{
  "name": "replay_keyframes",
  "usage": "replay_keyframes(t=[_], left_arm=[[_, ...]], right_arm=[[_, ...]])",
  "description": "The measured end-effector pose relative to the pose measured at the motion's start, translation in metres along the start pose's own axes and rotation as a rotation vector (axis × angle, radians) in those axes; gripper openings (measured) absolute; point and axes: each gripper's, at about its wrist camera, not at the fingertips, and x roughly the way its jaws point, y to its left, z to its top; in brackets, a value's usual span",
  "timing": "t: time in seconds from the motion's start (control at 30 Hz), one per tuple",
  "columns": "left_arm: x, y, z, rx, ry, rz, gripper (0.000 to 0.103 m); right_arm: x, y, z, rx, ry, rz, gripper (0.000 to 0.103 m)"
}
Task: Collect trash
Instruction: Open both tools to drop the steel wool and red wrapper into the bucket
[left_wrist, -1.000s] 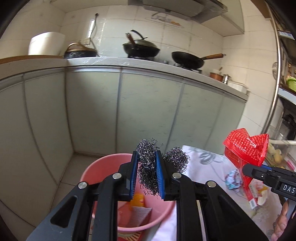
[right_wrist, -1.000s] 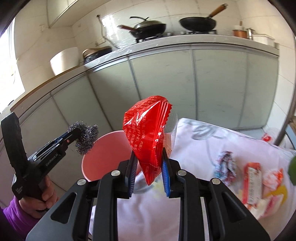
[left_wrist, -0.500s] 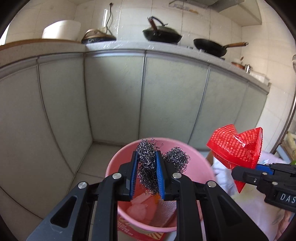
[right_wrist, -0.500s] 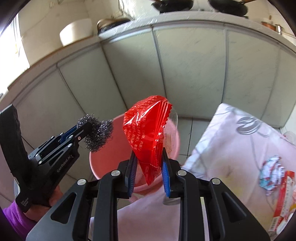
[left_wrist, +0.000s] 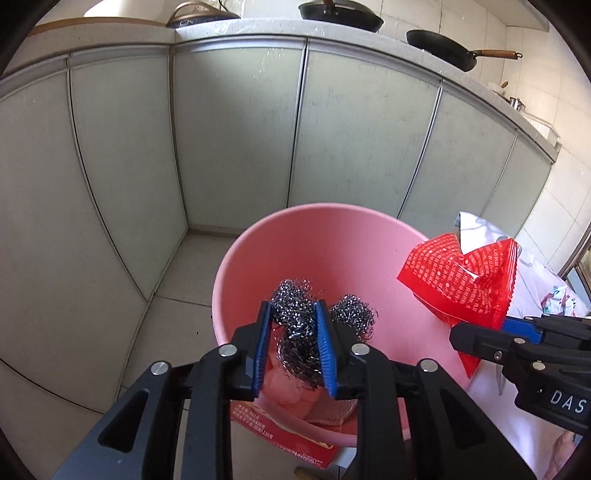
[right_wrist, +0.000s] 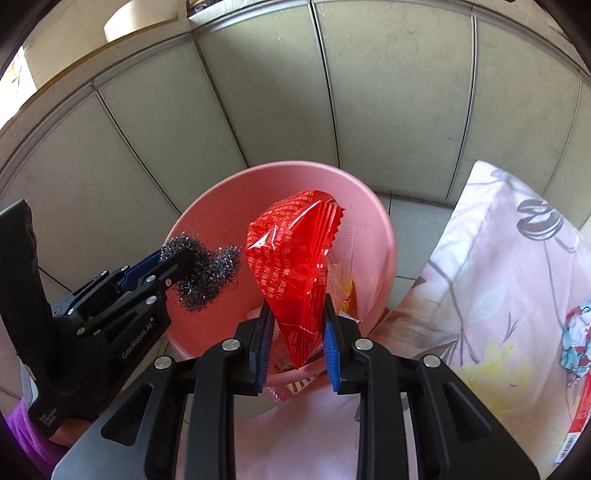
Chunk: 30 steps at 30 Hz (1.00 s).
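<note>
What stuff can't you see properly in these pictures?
- Bottom of the pink bucket: in the left wrist view the left gripper and its steel wool cover the trash inside.
- In the right wrist view the red wrapper in the right gripper hides it too.
- Wrappers on the cloth: cut off by the right edge.

The floor (left_wrist: 173, 280) is pale tile w/ dark lines between tiles. A pink bucket (left_wrist: 258, 251) stands on it, near the grey cupboard doors (left_wrist: 236, 129). A red flat pack (left_wrist: 288, 439) sticks out from under the bucket's near edge.

Right next to the bucket is a table w/ a flowery pink cloth (right_wrist: 491, 280). On the cloth, at the right edge: a crumpled blue & white wrapper (right_wrist: 574, 350) & below it a red packet (right_wrist: 580, 421) w/ a barcode.
</note>
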Motion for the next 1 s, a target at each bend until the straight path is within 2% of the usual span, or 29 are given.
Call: replay_keyframes(t=[0.1,0.27,0.6,1.0], left_arm=[[0.004,0.002,-0.001,-0.010,0.012,0.000,0.034],[0.001,-0.001,0.004,-0.023,0.005,-0.004,0.044],[-0.020,-0.012,0.014,-0.040,-0.038,-0.039,0.044],[-0.068,-0.048,0.023,0.000,-0.118,-0.156,0.044]], right_arm=[[0.005,0.001,0.003,0.003,0.010,0.006,0.036],[0.004,0.003,0.004,-0.002,0.007,0.018,0.040],[-0.023,-0.004,-0.005,0.020,-0.063,0.030,0.041],[-0.094,-0.033,-0.034,0.083,-0.190,-0.028,0.041]])
